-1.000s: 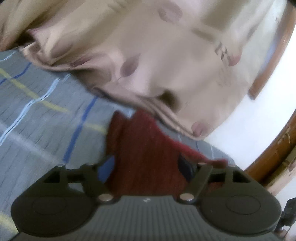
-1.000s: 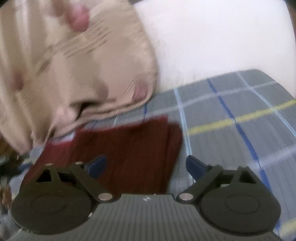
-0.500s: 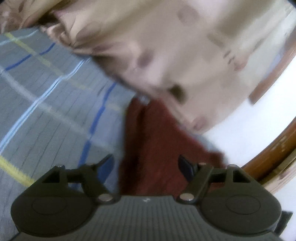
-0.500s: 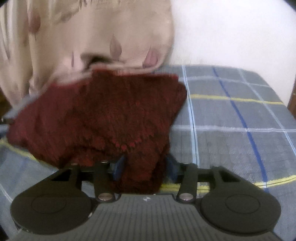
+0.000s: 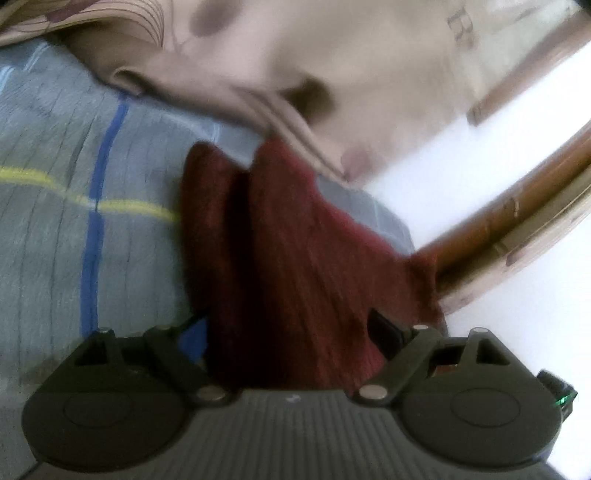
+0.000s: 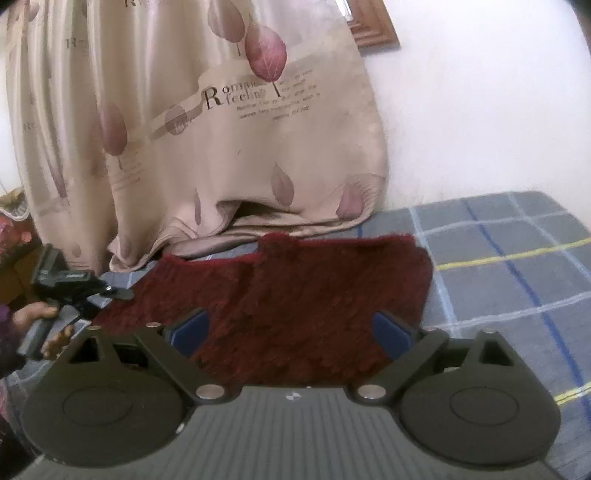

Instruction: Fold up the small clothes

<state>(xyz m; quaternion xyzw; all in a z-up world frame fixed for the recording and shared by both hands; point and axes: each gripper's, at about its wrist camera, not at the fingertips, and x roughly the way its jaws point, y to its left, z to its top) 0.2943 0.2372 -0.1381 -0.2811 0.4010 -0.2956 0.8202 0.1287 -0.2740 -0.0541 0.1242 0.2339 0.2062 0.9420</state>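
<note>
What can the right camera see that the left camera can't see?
Only the right wrist view shows the person's left hand holding the left gripper at the edge, the curtain's printed words and pink leaves sharply, and a wooden frame corner on the wall.

Only the left wrist view shows the curved brown wooden rail beside the bed.

Both show the dark red knitted garment lying on the grey checked bedsheet, the beige curtain behind it, and open jaws close over the garment.
</note>
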